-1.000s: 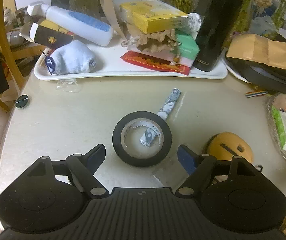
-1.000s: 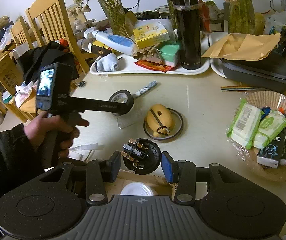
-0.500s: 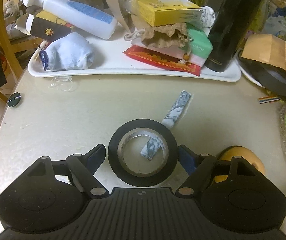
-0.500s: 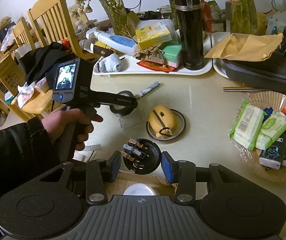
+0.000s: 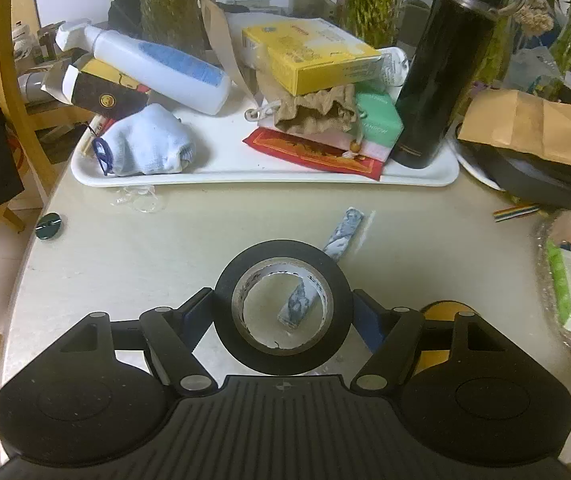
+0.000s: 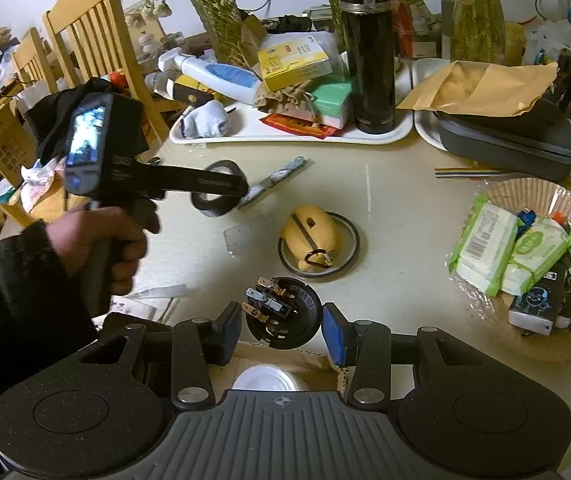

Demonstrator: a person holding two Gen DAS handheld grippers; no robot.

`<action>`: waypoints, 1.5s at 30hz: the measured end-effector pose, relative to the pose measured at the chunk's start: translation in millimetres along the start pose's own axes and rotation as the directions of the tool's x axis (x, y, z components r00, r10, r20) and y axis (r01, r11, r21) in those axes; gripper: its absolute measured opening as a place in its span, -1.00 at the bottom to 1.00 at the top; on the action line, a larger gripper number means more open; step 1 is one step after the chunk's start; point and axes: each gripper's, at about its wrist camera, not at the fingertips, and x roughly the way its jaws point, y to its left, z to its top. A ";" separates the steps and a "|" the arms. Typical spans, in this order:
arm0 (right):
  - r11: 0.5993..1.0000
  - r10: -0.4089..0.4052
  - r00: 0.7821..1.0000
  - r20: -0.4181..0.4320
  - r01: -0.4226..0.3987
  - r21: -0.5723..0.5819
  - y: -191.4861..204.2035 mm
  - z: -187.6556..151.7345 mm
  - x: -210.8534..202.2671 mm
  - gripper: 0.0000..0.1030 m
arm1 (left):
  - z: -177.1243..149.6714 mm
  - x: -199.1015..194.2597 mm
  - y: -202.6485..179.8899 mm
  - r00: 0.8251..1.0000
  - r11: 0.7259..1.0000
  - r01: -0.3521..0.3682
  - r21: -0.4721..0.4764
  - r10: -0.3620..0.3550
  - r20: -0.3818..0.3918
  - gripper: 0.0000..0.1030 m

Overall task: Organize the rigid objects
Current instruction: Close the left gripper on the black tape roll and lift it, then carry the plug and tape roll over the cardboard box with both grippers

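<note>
1. Black tape roll: sits between the left gripper pads, near the front-middle of the table. A marbled blue-grey strip lies under it, visible through the hole.
2. The left gripper's jaws have just been closing. Both pads now meet the roll's outer rim on opposite sides, so it reads as clamped on the roll. From the right wrist view the roll looks tilted, probably starting to lift.
3. Gripping across the diameter makes sense: the rim is rigid and round, so it shouldn't squash, though it could pivot.
4. Right gripper: jaws narrowed onto a round black electrical part with metal terminals. It is held over the edge of a cardboard box, likely waiting to be dropped in.
5. The person's left hand wraps the left gripper's handle.
6. Counts:
   - 1 tape roll
   - 1 electrical part
   - 2 grippers
   - 2 white trays, one ahead and one at right
   - 1 black flask standing upright on the first tray
   - 1 strip
   - 1 yellow object in 1 round dish
</note>
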 end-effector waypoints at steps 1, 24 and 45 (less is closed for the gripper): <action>1.000 -0.006 1.000 -0.001 0.006 0.000 -0.1 -0.2 0.7 -0.10 | 0.4 -3.2 -0.8 1.000 1.000 -0.002 0.004 0.002 0.001 0.41; 0.996 -0.088 0.996 -0.012 0.088 0.001 5.7 -0.9 7.6 -0.10 | -38.2 -111.5 -11.5 0.994 0.997 0.049 0.063 -0.055 0.097 0.40; 0.998 -0.016 0.996 -0.089 0.010 -0.068 40.5 -25.5 10.0 -0.10 | -106.2 -165.7 -6.7 0.988 0.987 0.123 0.107 -0.132 0.081 0.40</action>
